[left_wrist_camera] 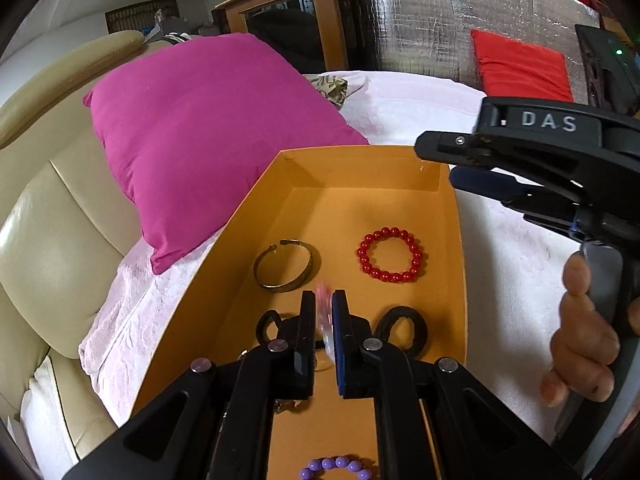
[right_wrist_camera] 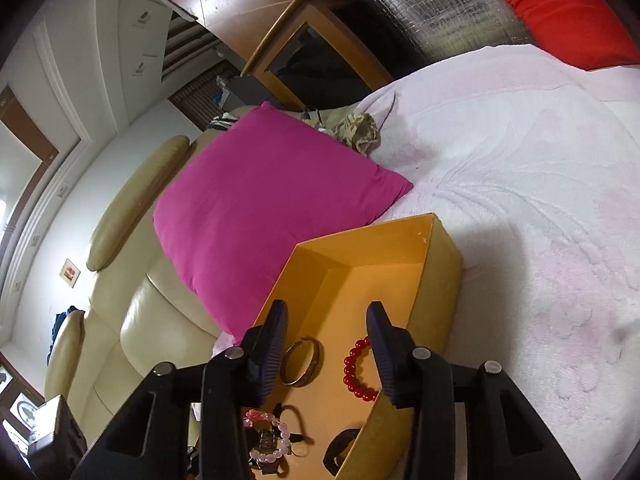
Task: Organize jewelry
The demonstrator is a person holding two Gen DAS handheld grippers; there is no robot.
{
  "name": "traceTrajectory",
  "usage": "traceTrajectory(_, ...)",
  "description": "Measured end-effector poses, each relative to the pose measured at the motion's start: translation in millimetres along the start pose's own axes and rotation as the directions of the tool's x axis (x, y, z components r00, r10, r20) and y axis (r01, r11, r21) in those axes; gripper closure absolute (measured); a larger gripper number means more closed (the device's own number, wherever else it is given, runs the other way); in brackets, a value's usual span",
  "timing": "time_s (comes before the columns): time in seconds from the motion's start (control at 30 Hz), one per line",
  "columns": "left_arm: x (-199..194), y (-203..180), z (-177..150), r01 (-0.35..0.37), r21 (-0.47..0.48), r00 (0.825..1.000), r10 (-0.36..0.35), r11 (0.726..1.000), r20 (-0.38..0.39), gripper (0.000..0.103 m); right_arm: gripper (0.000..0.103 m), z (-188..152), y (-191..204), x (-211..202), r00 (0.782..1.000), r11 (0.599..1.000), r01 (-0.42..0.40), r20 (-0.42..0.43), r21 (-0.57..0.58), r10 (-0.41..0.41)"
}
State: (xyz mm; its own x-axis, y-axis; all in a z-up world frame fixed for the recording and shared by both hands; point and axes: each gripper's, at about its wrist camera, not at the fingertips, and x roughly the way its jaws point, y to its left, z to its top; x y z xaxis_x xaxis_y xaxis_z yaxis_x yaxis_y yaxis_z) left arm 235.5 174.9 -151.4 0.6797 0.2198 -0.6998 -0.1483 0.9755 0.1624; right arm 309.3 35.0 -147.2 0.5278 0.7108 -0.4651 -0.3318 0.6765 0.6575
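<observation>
White bedspread (right_wrist_camera: 520,168) carries open orange cardboard box (left_wrist_camera: 436,176); left gripper (left_wrist_camera: 323,312) fingers pinch pink bead bracelet (right_wrist_camera: 276,436) over it, right gripper (right_wrist_camera: 328,320) wide open, empty. Brass cuff (left_wrist_camera: 286,266), red bead bracelet (left_wrist_camera: 390,255) already boxed beyond fingers; sorting partway.

Left gripper (left_wrist_camera: 323,322): fingers nearly closed, pinching a pink bead bracelet (left_wrist_camera: 325,320), pointing forward and down. Right gripper (right_wrist_camera: 328,350): fingers spread wide, nothing between them; bare hand (left_wrist_camera: 588,328) wrapped around its handle.

Soft, even indoor light; glare on the silver foil wall (left_wrist_camera: 460,12); edges bend and darken; the pink bracelet (left_wrist_camera: 324,320) is motion-blurred.
</observation>
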Motion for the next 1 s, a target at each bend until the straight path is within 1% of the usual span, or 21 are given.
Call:
traceTrajectory(0.07, 0, 1, 0, -0.007, -0.004, 1.0, 0.007, 1.0, 0.003, 0.084, 0.059, 0, 0, -4, 1.0, 1.0, 0.005, 0.007, 0.0, -0.005)
traceTrajectory(0.1, -1, 2, 1, -0.01, -0.006, 1.0, 0.01, 1.0, 0.006, 0.082, 0.059, -1, 1, -8, 1.0, 1.0, 0.009, 0.012, 0.0, -0.009)
traceTrajectory(0.17, -2, 4, 1, -0.021, -0.012, 1.0, 0.021, 1.0, 0.014, 0.07, 0.059, -1, 3, -13, 1.0, 1.0, 0.012, 0.015, -0.004, -0.012)
traceTrajectory(0.2, -4, 5, 1, -0.029, -0.015, 0.999, 0.03, 0.999, 0.022, 0.066, 0.059, -2, 4, -15, 1.0, 1.0, 0.017, 0.018, -0.008, -0.017)
traceTrajectory(0.27, -7, 7, 1, -0.051, -0.021, 0.998, 0.052, 0.998, 0.036, 0.054, 0.059, -2, 7, -19, 0.999, 1.0, 0.024, 0.022, -0.016, -0.024)
traceTrajectory(0.3, -8, 8, 1, -0.061, -0.025, 0.997, 0.062, 0.998, 0.041, 0.051, 0.059, -4, 9, -22, 0.999, 0.999, 0.03, 0.027, -0.021, -0.029)
traceTrajectory(0.37, -11, 11, 0, -0.074, -0.034, 0.996, 0.076, 0.997, 0.046, 0.042, 0.059, -6, 13, -27, 0.999, 0.999, 0.036, 0.031, -0.027, -0.036)
traceTrajectory(0.43, -13, 14, 0, -0.094, -0.049, 0.994, 0.097, 0.994, 0.049, 0.037, 0.059, -8, 16, -32, 0.999, 0.999, 0.037, 0.032, -0.029, -0.036)
traceTrajectory(0.57, -22, 21, -2, -0.143, -0.062, 0.987, 0.147, 0.988, 0.069, 0.035, 0.059, -16, 22, -44, 0.998, 0.998, 0.048, 0.037, -0.04, -0.046)
traceTrajectory(0.67, -31, 24, -5, -0.158, -0.077, 0.984, 0.164, 0.984, 0.076, 0.033, 0.059, -23, 28, -56, 0.997, 0.996, 0.066, 0.035, -0.065, -0.064)
traceTrajectory(0.83, -49, 27, -14, -0.19, -0.084, 0.977, 0.197, 0.978, 0.082, 0.032, 0.058, -36, 37, -85, 0.993, 0.988, 0.11, 0.052, -0.113, -0.104)
traceTrajectory(0.93, -64, 29, -19, -0.192, -0.093, 0.976, 0.2, 0.977, 0.085, 0.031, 0.053, -45, 43, -103, 0.991, 0.984, 0.122, 0.068, -0.13, -0.114)
traceTrajectory(1.0, -76, 31, -22, -0.187, -0.099, 0.976, 0.196, 0.977, 0.09, 0.031, 0.053, -51, 48, -116, 0.989, 0.98, 0.134, 0.078, -0.149, -0.123)
